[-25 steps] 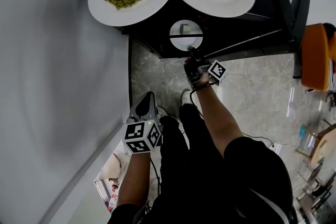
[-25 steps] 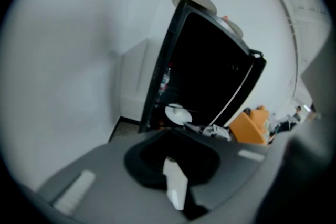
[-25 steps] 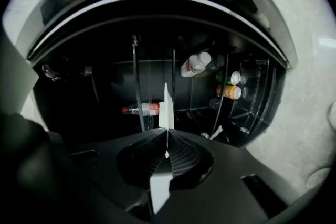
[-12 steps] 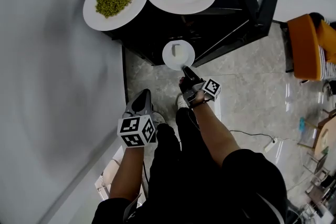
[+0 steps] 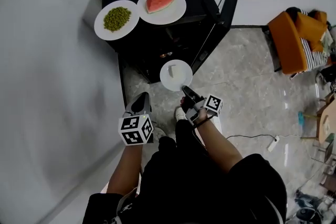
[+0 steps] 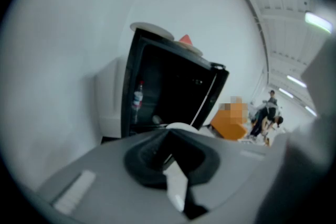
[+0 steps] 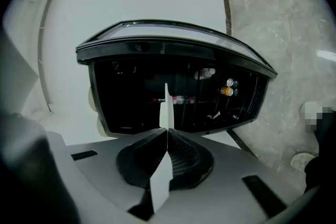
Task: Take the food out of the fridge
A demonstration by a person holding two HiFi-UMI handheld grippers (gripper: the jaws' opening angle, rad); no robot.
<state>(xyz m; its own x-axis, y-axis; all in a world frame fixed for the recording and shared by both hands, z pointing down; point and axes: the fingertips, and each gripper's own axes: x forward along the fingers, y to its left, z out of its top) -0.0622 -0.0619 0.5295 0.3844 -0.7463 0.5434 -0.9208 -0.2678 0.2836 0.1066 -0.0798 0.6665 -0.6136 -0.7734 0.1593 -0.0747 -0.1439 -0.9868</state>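
Observation:
A small white plate [image 5: 176,75] with a pale piece of food on it hangs in front of the open black fridge [image 5: 157,42]. My right gripper [image 5: 184,89] is shut on its near rim. In the right gripper view the plate [image 7: 166,107] stands edge-on between the closed jaws [image 7: 167,132]. On the fridge top sit a plate of green beans [image 5: 116,19] and a plate with a watermelon slice [image 5: 161,6]. My left gripper [image 5: 140,99] hangs lower left of the plate, shut and holding nothing; its jaws [image 6: 168,135] point at the fridge [image 6: 168,86].
The fridge door [image 5: 220,13] stands open to the right. Bottles and cans [image 7: 227,91] remain on the dark shelves. A white wall [image 5: 47,86] runs close on the left. An orange chair [image 5: 289,42] and a cable [image 5: 252,139] are on the tiled floor to the right.
The right gripper has drawn the small plate out of the fridge and up towards me. The left gripper has risen a little. The fridge now looks smaller and farther off.

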